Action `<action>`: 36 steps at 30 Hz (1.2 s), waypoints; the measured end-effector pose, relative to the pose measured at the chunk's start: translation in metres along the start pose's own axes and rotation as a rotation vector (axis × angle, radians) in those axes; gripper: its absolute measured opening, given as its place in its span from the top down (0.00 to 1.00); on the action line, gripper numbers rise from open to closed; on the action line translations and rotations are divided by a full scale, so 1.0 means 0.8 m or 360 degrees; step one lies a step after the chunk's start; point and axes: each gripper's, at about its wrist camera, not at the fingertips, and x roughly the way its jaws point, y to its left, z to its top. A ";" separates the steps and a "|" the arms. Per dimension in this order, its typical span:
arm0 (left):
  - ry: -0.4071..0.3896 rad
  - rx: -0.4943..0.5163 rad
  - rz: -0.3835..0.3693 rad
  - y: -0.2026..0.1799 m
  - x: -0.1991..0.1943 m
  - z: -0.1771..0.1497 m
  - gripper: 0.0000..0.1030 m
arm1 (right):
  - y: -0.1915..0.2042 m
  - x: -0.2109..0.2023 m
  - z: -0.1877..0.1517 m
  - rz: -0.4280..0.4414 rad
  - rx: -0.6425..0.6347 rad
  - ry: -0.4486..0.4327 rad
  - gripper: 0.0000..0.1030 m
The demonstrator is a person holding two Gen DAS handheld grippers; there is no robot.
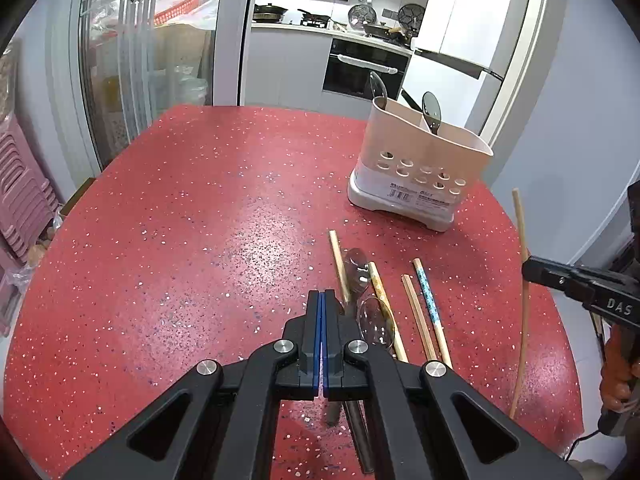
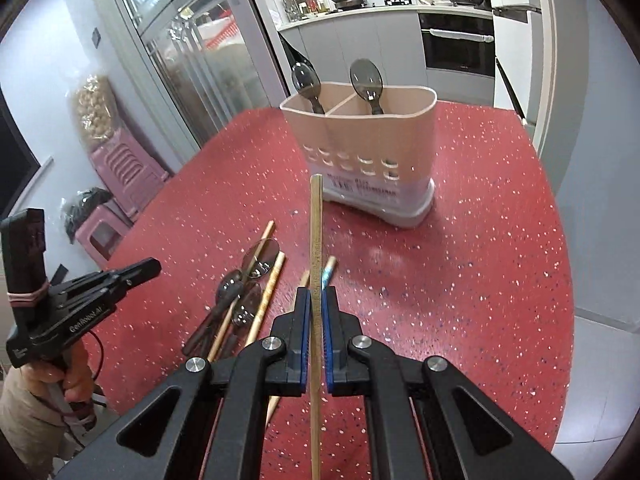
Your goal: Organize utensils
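Note:
A pink utensil holder [image 1: 420, 160] with two compartments stands on the red table [image 1: 180, 220]; it also shows in the right wrist view [image 2: 372, 148]. A dark spoon stands in each compartment [image 2: 306, 84] [image 2: 366, 82]. My right gripper [image 2: 315, 300] is shut on a wooden chopstick [image 2: 316, 232], held above the table and pointing toward the holder. The same chopstick [image 1: 524, 292] shows in the left wrist view. My left gripper [image 1: 322, 300] is shut and empty, above loose spoons [image 1: 358, 268] and chopsticks [image 1: 428, 300] lying on the table.
The loose spoons [image 2: 240, 300] and chopsticks [image 2: 268, 292] lie in a pile left of my right gripper. Pink stools [image 2: 124, 172] stand beside the table. A kitchen counter with pans and an oven [image 1: 360, 68] lies behind.

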 end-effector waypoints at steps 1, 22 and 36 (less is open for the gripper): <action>0.0022 -0.0006 0.0015 0.000 0.004 0.000 0.76 | 0.000 -0.002 0.000 0.0003 0.0001 -0.0003 0.94; 0.0192 0.0267 0.0257 -0.034 0.091 -0.001 0.00 | -0.024 0.003 -0.017 0.0047 0.0094 0.0025 0.94; 0.0356 0.0349 0.0149 -0.053 0.169 0.032 0.09 | -0.035 0.005 -0.019 0.0055 0.0134 0.0024 0.94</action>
